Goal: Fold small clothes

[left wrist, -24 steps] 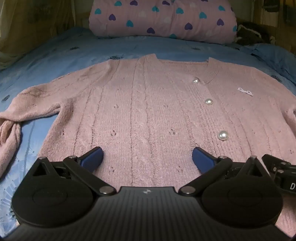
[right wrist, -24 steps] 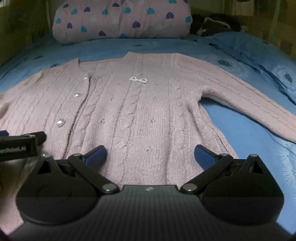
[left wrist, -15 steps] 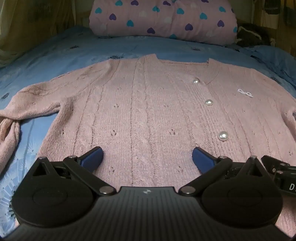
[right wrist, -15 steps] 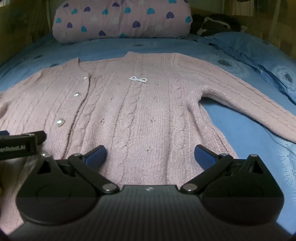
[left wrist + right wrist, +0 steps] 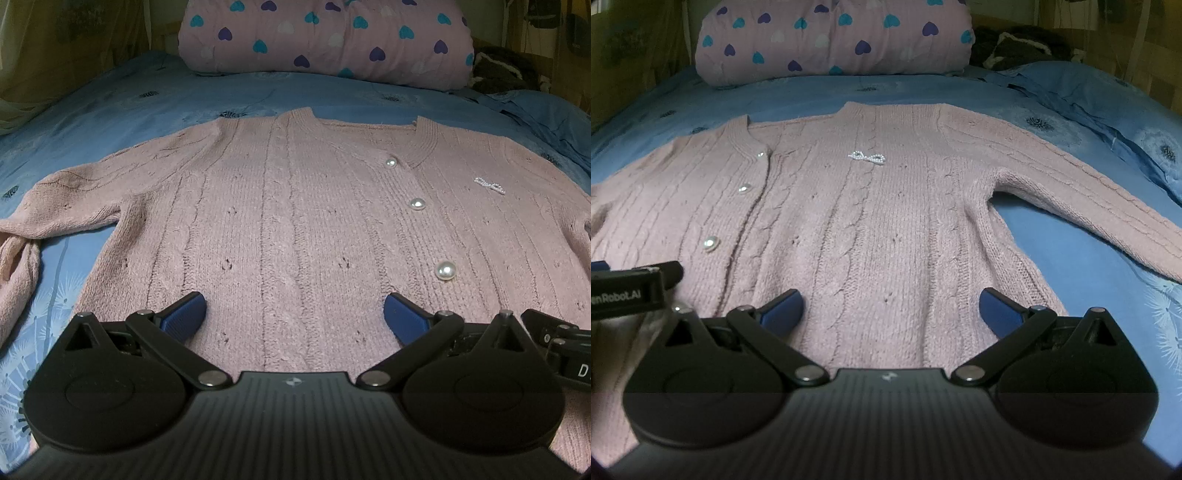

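A pink knitted cardigan (image 5: 295, 221) with pearl buttons (image 5: 445, 271) lies flat, front up, on a blue bedsheet (image 5: 129, 103). Its left sleeve (image 5: 55, 206) bends back toward me; its right sleeve (image 5: 1089, 206) stretches out to the right. My left gripper (image 5: 294, 317) is open and empty above the hem, left of the button line. My right gripper (image 5: 891, 312) is open and empty above the hem on the cardigan's (image 5: 886, 221) right half, near a small bow brooch (image 5: 867, 157). Each gripper's body shows at the edge of the other's view.
A pink pillow with heart prints (image 5: 325, 40) lies across the head of the bed. A dark bundle (image 5: 502, 72) sits at the back right. Rumpled blue bedding (image 5: 1108, 107) lies to the right. Walls stand on both sides of the bed.
Both grippers have stayed open over the hem. The left view has shifted slightly; the cardigan has not moved.
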A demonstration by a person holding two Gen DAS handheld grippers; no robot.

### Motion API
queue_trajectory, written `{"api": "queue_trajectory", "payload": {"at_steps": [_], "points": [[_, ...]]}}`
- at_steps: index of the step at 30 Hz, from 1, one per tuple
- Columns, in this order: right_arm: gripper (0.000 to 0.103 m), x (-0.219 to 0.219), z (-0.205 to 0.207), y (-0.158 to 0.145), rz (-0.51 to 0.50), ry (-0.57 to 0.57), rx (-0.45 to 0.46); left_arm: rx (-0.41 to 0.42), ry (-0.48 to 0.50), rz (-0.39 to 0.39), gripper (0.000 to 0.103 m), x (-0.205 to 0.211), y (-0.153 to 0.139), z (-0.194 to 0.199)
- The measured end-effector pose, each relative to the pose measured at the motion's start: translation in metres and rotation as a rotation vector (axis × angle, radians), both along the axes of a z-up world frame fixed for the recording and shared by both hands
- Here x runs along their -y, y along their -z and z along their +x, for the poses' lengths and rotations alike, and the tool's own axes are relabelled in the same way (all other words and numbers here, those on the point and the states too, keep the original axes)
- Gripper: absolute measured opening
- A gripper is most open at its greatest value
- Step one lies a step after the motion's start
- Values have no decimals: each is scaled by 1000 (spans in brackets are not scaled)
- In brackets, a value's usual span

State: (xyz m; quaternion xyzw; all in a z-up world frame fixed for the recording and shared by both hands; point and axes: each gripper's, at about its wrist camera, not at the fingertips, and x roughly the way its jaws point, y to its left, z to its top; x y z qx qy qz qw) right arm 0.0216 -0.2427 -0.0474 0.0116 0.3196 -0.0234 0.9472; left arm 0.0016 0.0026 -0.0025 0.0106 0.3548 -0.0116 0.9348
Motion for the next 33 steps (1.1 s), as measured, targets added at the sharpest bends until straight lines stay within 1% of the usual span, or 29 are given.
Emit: {"api": "queue_trajectory", "payload": {"at_steps": [33], "points": [[103,1,-1,1,17,0,0,0,0,1,103,0,0,0]]}}
